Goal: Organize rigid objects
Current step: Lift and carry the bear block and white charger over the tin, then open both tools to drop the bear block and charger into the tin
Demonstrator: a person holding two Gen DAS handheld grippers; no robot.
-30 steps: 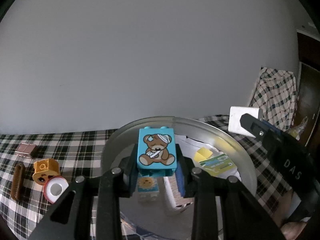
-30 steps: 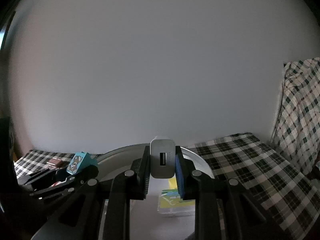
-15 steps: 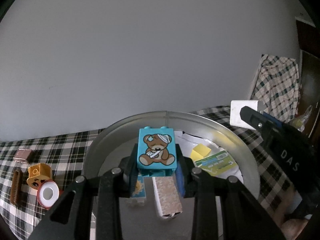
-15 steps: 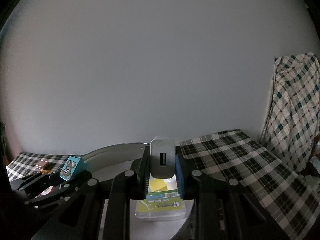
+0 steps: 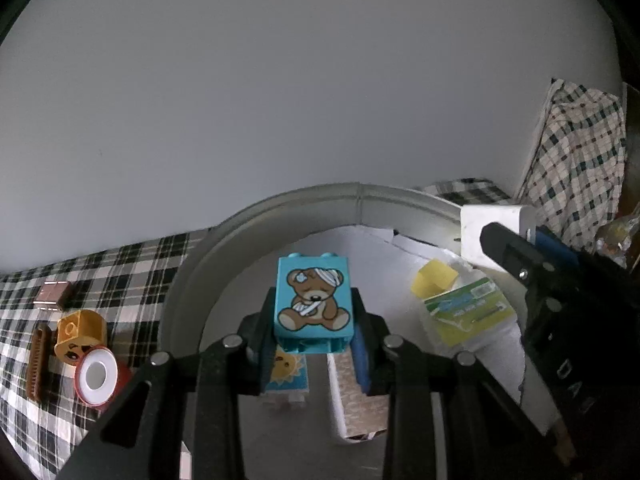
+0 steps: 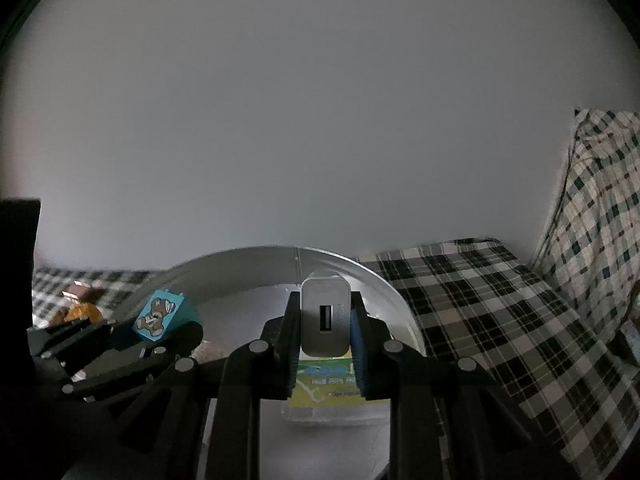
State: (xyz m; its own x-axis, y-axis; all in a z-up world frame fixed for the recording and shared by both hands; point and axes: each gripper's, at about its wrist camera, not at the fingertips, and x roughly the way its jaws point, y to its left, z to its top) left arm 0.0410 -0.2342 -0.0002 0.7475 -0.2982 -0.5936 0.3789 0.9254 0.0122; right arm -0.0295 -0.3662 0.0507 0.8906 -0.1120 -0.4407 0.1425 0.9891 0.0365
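My left gripper (image 5: pixel 314 322) is shut on a turquoise toy brick with a bandaged bear (image 5: pixel 313 300), held over the round metal tray (image 5: pixel 280 208). My right gripper (image 6: pixel 325 322) is shut on a white USB charger (image 6: pixel 325 320), over the same tray's (image 6: pixel 256 260) right half. In the right wrist view the bear brick (image 6: pixel 160 314) and left gripper show at the left. In the left wrist view the charger (image 5: pixel 486 232) and the right gripper's fingers (image 5: pixel 520 256) come in from the right. Inside the tray lie a sun-picture brick (image 5: pixel 285 372), a beige patterned block (image 5: pixel 360 404) and a clear box with a green-yellow label (image 5: pixel 464 308).
On the checked cloth left of the tray sit a yellow face block (image 5: pixel 80 334), a red-and-white tape roll (image 5: pixel 98 374), a brown comb-like piece (image 5: pixel 38 364) and a small brown square (image 5: pixel 52 294). A plain wall stands close behind. Checked fabric (image 6: pixel 600 208) hangs at the right.
Both grippers have moved forward and lower over the tray, each still gripping its object. More of the tray's inside shows, and the charger sits closer to the bear brick.
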